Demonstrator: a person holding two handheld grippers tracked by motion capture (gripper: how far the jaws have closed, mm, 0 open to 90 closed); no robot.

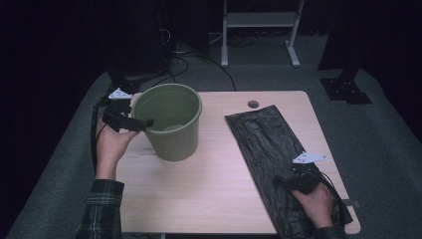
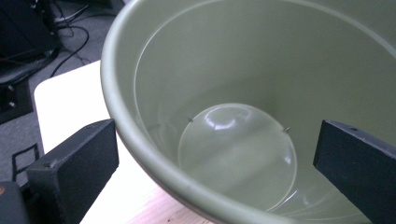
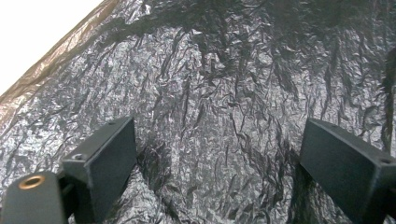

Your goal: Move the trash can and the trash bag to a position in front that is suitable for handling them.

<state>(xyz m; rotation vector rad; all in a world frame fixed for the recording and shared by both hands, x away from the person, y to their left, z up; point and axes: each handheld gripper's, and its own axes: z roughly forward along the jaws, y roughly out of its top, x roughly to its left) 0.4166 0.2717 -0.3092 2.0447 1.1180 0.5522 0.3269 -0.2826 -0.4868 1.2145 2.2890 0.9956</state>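
Note:
A green plastic bucket [image 1: 174, 119] stands upright on the left part of the wooden table [image 1: 214, 189]. My left gripper [image 1: 137, 123] is open and straddles the bucket's left rim [image 2: 140, 149], one jaw outside the wall and one inside. The bucket's inside [image 2: 238, 149] holds nothing. A crinkled black plastic bag [image 1: 271, 149] lies flat along the table's right side. My right gripper [image 1: 291, 180] is open low over the bag's near half, with wrinkled bag film [image 3: 219, 116] between its jaws.
A round grey grommet [image 1: 253, 104] sits in the tabletop near its far edge. Behind the table are a white stand's legs [image 1: 259, 30], floor cables [image 1: 174, 62] and a dark base plate [image 1: 346, 89] at the right.

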